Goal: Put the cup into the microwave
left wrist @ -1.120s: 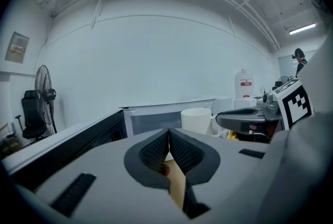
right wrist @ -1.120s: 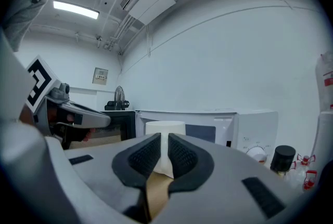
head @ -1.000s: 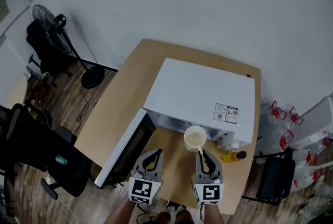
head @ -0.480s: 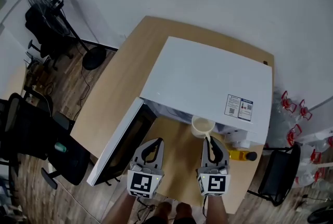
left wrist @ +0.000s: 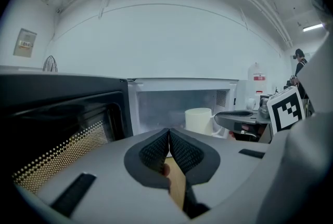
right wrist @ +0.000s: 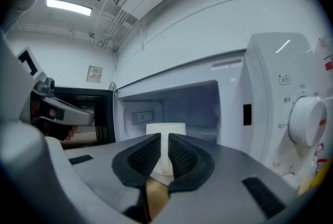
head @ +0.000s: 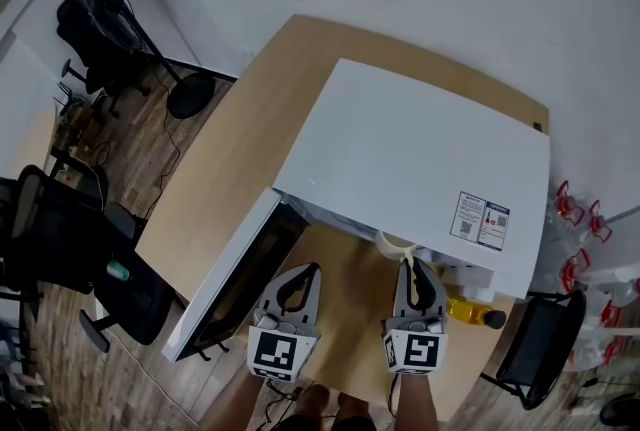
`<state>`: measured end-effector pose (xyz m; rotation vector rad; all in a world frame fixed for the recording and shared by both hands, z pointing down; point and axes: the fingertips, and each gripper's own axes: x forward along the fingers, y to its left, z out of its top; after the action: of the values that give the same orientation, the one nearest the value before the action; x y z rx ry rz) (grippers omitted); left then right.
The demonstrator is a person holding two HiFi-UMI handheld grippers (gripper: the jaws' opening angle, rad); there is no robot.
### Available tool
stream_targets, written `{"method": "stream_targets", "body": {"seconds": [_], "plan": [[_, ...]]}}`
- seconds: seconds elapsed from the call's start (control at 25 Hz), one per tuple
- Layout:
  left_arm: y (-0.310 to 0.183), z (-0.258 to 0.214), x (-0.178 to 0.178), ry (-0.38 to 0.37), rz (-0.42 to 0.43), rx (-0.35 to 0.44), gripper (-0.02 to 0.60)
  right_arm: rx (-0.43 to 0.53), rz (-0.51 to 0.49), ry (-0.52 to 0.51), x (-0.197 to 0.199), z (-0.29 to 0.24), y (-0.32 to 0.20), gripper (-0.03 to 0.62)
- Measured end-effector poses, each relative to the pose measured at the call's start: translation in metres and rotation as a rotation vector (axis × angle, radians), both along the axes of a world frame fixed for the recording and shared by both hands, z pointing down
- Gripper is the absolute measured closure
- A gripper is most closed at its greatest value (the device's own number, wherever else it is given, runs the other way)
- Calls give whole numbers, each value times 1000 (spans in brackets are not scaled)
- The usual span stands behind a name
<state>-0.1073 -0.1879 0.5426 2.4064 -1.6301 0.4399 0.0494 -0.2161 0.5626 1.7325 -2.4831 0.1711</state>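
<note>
The white microwave stands on the wooden table with its door swung open to the left. A cream cup is at the mouth of the cavity, half hidden under the microwave's top edge. My right gripper is shut on the cup's handle. In the right gripper view the cup hangs just past the jaws, in front of the open cavity. My left gripper is shut and empty, in front of the open door. From the left gripper view the cup shows to the right.
A yellow bottle lies on the table right of the microwave's front. The control dial is at the right. A black office chair and a floor fan stand left of the table, a black chair at the right.
Both grippers have moved forward and down toward the microwave's opening. The cup, fully visible before, is now partly under the microwave's top edge. Both grips are unchanged.
</note>
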Motion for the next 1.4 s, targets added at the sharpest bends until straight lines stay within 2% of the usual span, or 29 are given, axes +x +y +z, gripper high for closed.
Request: {"method": "stream_targets", "body": {"seconds": [0.96, 1.4], "plan": [[-21, 16, -5, 6, 3, -25, 557, 20, 26, 29, -18, 14, -45, 543], [-21, 19, -5, 9, 14, -33, 558, 22, 34, 36, -23, 16, -48, 542]]}}
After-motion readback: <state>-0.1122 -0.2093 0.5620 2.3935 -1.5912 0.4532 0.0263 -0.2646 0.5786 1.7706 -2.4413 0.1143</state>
